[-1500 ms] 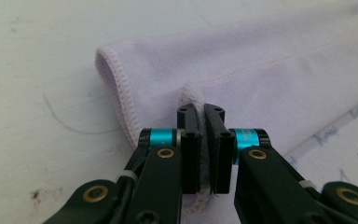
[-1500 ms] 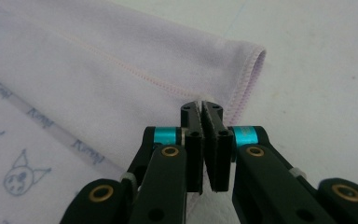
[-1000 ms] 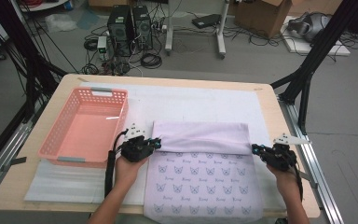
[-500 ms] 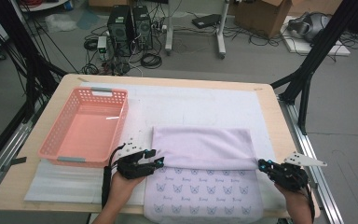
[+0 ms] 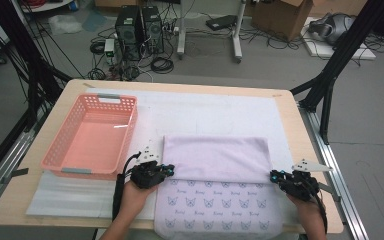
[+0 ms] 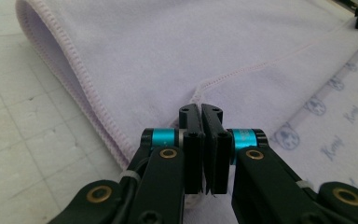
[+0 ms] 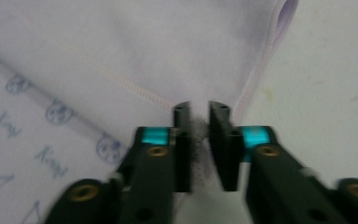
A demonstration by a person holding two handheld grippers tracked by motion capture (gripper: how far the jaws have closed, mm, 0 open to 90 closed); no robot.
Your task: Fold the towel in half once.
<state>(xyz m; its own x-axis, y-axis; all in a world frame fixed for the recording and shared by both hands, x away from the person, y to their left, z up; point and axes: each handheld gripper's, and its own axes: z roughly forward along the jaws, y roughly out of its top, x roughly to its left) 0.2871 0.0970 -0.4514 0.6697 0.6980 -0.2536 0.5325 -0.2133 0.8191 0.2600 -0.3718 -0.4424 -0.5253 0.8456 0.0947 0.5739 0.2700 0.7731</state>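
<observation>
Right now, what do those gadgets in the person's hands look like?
Each gripper, left gripper and right gripper, is black, with two flat black jaws, turquoise collars and brass-coloured pivot pins. A grey three-cornered plate tops each, and a black cable trails back. The forearms are bare.

free: bare mat (image 5: 215,112) beyond towel (image 5: 217,157) | obstacle: pink basket (image 5: 92,137) just left of left claw (image 5: 169,170)

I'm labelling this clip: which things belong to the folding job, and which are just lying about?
In the job: lilac printed cloth; left gripper and right gripper, each at a corner of its folded-over edge.

Lying about: pink basket; white mat; computer towers; cardboard box.
</observation>
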